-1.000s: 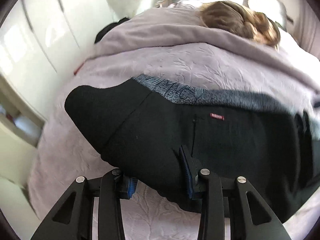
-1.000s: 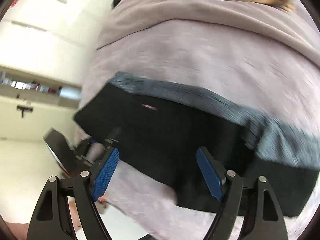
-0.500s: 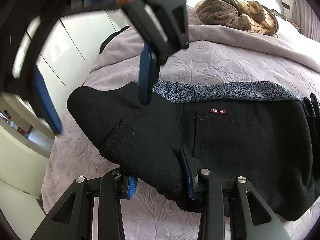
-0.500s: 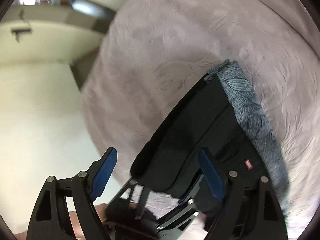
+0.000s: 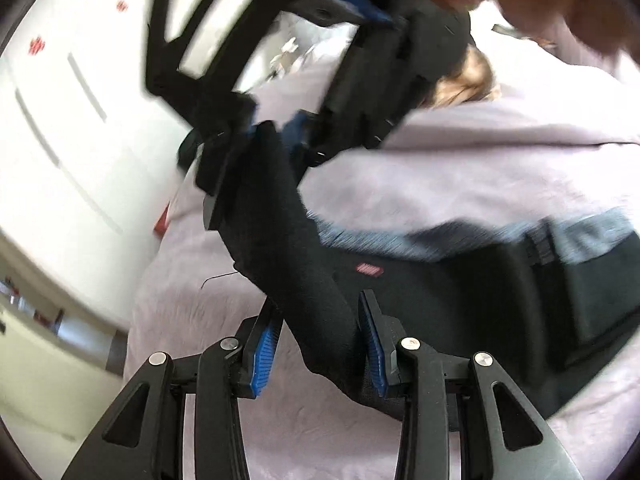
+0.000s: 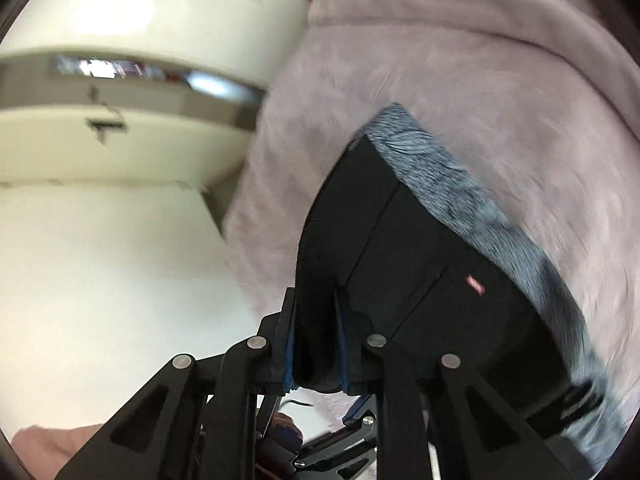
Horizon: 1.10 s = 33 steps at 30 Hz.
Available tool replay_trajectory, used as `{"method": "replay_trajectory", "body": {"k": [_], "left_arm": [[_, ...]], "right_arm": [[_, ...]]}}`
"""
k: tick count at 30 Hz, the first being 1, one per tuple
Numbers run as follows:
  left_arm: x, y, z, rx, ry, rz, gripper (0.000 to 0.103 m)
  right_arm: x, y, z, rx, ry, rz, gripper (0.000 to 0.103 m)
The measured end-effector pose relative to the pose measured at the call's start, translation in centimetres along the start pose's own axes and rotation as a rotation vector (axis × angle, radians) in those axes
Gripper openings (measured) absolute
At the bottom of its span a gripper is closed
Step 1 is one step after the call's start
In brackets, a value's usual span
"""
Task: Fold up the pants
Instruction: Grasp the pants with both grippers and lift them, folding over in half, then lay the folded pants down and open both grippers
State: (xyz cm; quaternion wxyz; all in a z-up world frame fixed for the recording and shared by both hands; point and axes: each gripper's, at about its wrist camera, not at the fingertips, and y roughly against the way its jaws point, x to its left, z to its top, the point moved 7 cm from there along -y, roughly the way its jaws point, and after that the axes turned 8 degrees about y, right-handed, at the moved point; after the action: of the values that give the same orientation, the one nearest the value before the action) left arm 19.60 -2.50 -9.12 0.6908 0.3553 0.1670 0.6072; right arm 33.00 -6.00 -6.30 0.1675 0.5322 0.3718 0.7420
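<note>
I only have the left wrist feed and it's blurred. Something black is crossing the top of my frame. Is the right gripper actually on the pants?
Observer: Yes. In the right wrist view the right gripper has its blue pads closed on a black fold of the pants.
Operator: Which part of the pants?
Observer: The end edge beside the grey waistband; the red label sits just past the grip.
Operator: Is that edge off the bed?
Observer: It stands up from the lilac bedspread, which shows behind it.
Operator: Left side looks clamped to me.
Observer: Agreed: the left gripper holds a black fold too.
</note>
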Motion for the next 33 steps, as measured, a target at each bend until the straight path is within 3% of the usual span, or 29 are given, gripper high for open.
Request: {"method": "replay_trajectory", "body": {"k": [4,8,11,15,20,24,28,33], "left_arm": [[-5.1,3.7,2.3,-0.064,-0.078,-0.081,0.039],[-11.9,6.6,3.3,-0.094,-0.178,-0.181,0.039],[-17.6,8.0,2.6,-0.099,-0.286,-0.236,0.039],[-25.1,8.2,-0.4,-0.044,-0.426,-0.306,0.039],[-31.4,7.1,-4.6,0.021,-0.545,-0.319,0.039],[-34.6,6.1,-7.6,0.086,-0.587,-0.33,0.039],[-35.5,5.8,-9.4,0.08,-0.635,-0.301,0.041],[-33.5,6.9,-8.8,0.143,-0.621,-0.359,0.048]], "right_arm": [[-1.8,7.6,-4.4,-0.184,-0.067,0.106,0.019],[-5.0,14.3,-10.9,-0.364,-0.136,0.167,0.019],[-8.7,18.0,-17.3,-0.505,-0.217,0.212,0.019],[-14.2,19.8,-24.9,-0.619,-0.33,0.256,0.019],[-21.4,18.5,-32.7,-0.707,-0.492,0.3,0.019],[-25.4,16.1,-36.1,-0.719,-0.581,0.31,0.018],[-27.1,15.0,-38.7,-0.703,-0.621,0.274,0.018],[-27.6,13.8,-39.7,-0.69,-0.635,0.228,0.018]]}}
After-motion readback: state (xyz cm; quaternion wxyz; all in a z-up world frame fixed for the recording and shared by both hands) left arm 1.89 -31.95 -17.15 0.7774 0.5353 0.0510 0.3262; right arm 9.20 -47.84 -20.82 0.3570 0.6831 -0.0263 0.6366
